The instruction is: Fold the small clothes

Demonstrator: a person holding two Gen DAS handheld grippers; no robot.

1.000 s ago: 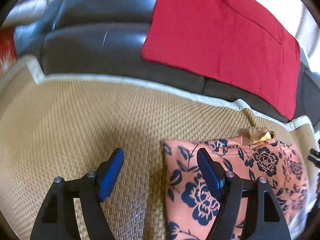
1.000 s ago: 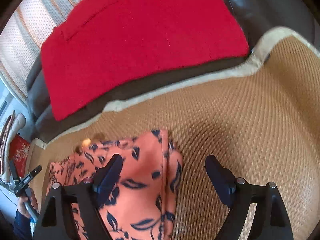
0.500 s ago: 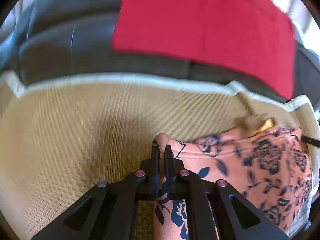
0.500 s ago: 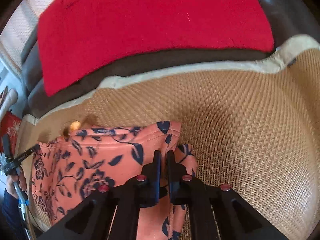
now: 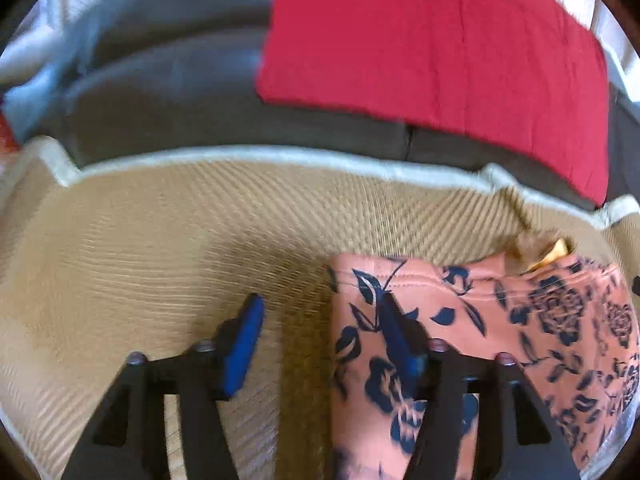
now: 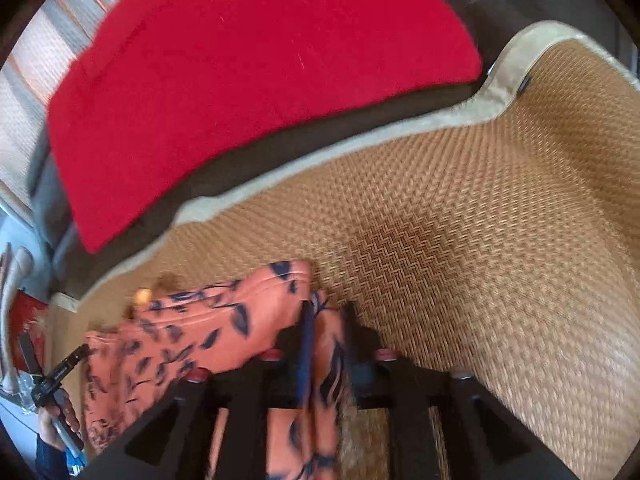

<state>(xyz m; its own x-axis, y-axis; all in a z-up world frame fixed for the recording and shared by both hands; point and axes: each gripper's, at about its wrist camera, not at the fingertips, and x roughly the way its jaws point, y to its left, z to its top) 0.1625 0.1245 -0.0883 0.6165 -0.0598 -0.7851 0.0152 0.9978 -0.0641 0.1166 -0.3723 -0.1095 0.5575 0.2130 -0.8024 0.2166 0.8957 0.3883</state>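
Note:
An orange garment with dark blue flowers [image 5: 500, 320] lies folded on a woven straw mat [image 5: 160, 240]. My left gripper [image 5: 320, 332] is open over the garment's left edge, its right finger resting above the cloth and its left finger over bare mat. In the right wrist view the same garment [image 6: 224, 320] lies at lower left. My right gripper [image 6: 326, 332] has its jaws slightly apart with a fold of the garment's right edge between them; the view is blurred, so a firm grip cannot be judged.
A dark leather sofa back [image 5: 160, 100] rises behind the mat, with a red cloth [image 5: 440, 40] draped on it. The mat's pale trim [image 6: 360, 140] marks its far edge. The left hand and gripper [image 6: 60, 392] show at lower left in the right wrist view.
Both grippers were shut on the garment's edges half a second ago. The left one has now opened wide and let go; the right one has begun to part.

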